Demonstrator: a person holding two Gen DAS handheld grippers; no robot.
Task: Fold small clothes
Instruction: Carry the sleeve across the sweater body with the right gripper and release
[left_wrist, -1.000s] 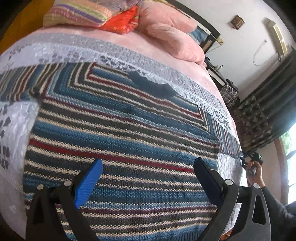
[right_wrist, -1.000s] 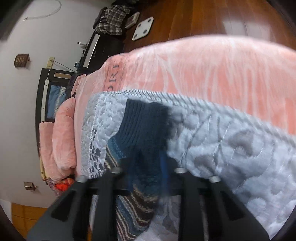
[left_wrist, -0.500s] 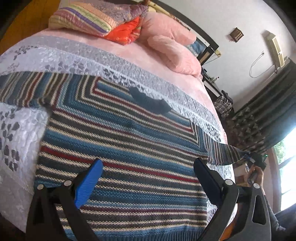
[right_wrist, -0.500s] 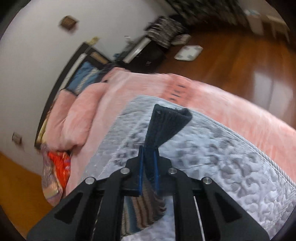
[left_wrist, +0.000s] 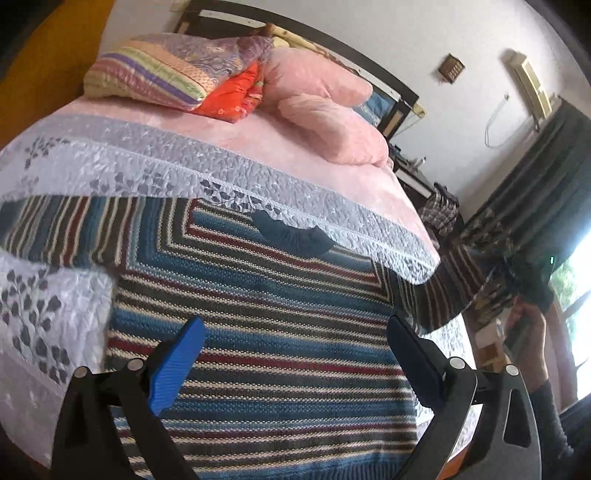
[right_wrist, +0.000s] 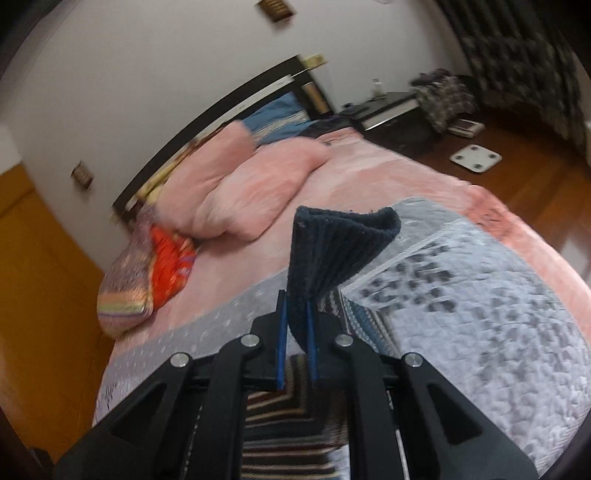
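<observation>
One striped sweater (left_wrist: 266, 332); two pink pillows (left_wrist: 332, 122); seemingly two folded quilts (left_wrist: 166, 70); two tongs (left_wrist: 291, 354).

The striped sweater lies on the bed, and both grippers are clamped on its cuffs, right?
Not quite. Only the right gripper is shut on a dark blue cuff, as the right wrist view shows. In the left wrist view the left gripper is open above the striped sweater, holding nothing.

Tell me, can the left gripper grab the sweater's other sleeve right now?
Probably yes. The left gripper is open and holds nothing, hovering over the sweater. The left sleeve lies flat on the quilt with nothing on it. The right gripper is busy clamping the other cuff.
</observation>
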